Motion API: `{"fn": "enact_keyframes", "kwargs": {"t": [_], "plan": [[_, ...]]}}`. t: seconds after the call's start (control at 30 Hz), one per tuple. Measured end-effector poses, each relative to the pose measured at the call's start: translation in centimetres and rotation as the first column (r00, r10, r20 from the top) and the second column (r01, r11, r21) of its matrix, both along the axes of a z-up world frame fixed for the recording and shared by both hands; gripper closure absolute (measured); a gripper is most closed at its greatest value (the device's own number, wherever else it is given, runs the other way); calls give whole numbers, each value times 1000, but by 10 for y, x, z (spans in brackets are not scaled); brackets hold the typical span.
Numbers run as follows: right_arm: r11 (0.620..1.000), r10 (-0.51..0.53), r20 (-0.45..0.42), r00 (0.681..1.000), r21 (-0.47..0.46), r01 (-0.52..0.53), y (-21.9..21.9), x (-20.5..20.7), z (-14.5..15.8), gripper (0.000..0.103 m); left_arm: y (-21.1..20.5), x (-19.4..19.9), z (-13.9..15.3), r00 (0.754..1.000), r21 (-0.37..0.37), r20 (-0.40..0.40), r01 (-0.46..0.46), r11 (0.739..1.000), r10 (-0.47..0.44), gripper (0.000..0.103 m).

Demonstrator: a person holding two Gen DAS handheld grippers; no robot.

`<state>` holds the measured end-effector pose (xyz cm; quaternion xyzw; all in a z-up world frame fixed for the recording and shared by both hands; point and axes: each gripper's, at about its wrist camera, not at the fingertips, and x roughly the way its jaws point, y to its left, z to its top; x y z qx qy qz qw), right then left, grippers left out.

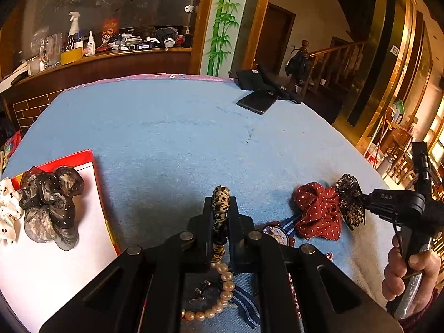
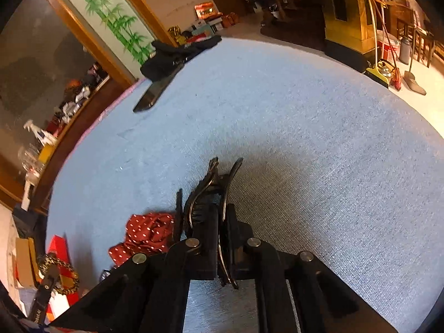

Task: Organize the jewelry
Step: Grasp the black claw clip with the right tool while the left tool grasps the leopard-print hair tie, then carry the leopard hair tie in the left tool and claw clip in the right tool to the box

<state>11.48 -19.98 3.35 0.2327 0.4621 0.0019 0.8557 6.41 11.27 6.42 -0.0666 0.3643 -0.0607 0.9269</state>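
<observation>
My left gripper [image 1: 220,208] is shut on a leopard-print scrunchie [image 1: 220,216], held above the blue tablecloth. Under it lies a pearl bracelet [image 1: 222,291]. My right gripper [image 2: 220,216] is shut on a black lace hair clip [image 2: 213,188]; the left wrist view shows the clip [image 1: 349,199] held just right of a red polka-dot scrunchie [image 1: 316,211]. A red-rimmed white tray [image 1: 91,211] at the left holds a grey-black organza scrunchie [image 1: 50,205] and a white dotted scrunchie [image 1: 7,208].
A round patterned trinket [image 1: 276,233] and striped blue ribbon [image 1: 244,305] lie near the pearls. A black phone [image 1: 256,101] and black cloth [image 1: 260,80] sit at the table's far edge. A cluttered wooden counter [image 1: 97,55] stands behind.
</observation>
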Motion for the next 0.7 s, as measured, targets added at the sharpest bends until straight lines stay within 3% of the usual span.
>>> {"fn": "enact_keyframes", "kwargs": {"t": [0.07, 0.2, 0.33, 0.47, 0.7], "plan": [[999, 37, -28, 999, 25, -36, 5, 5, -8, 98, -1, 0, -1, 1000, 1, -2, 5, 1000, -5, 95], [999, 18, 15, 1000, 33, -18, 1, -1, -1, 99, 1, -4, 3, 1000, 6, 20, -5, 1000, 5, 95], [997, 0, 162, 987, 78, -13, -5, -16, 21, 99, 5, -10, 10, 998, -6, 57, -27, 1000, 27, 95], [995, 65, 321, 945, 54, -87, 10, -31, 46, 99, 5, -14, 16, 995, 4, 91, -34, 999, 33, 95], [986, 155, 400, 903, 0, -169, 33, -43, 59, 99, -4, -19, 20, 992, 49, 127, -29, 998, 23, 95]]}}
